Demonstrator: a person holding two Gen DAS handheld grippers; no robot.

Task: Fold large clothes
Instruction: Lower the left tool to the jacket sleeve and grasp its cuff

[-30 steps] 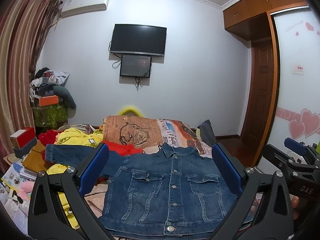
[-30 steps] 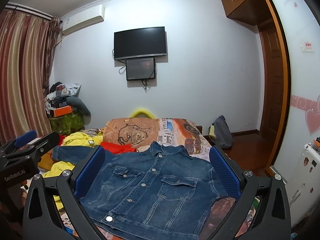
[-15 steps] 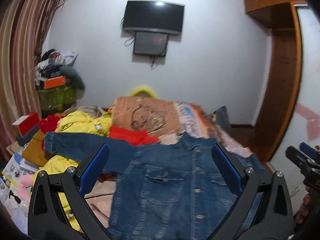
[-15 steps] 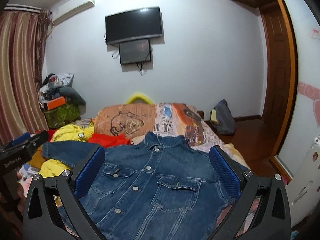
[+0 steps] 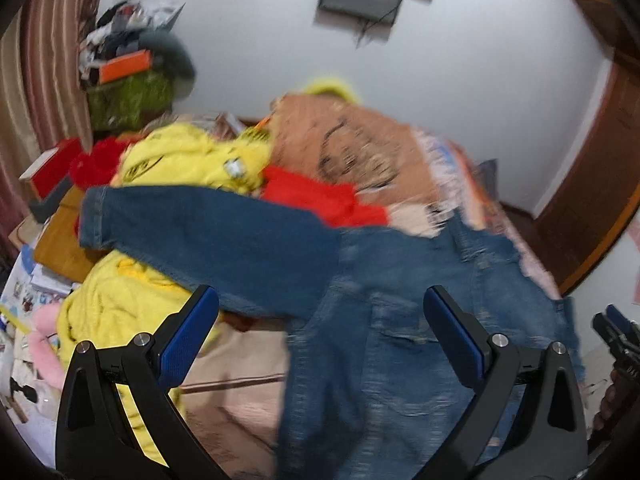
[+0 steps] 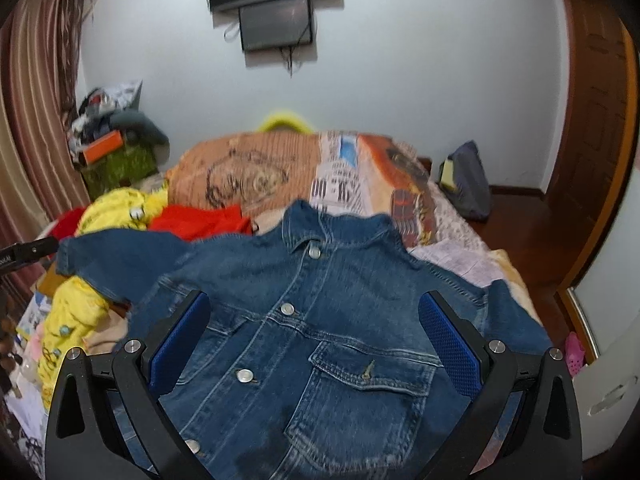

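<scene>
There we saw the denim jacket [image 6: 320, 340] spread buttoned on the bed [image 6: 472, 256], one sleeve [image 5: 192, 236] outstretched; both grippers' jaws gaped wide, empty.

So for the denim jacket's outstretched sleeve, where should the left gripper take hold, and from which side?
Probably at the cuff of the denim jacket. That sleeve lies straight out to the left over the yellow clothes, its end free and raised on the pile. The left gripper, fingers open, could come in from the left and pinch the cuff edge to fold the sleeve across the chest.
</scene>
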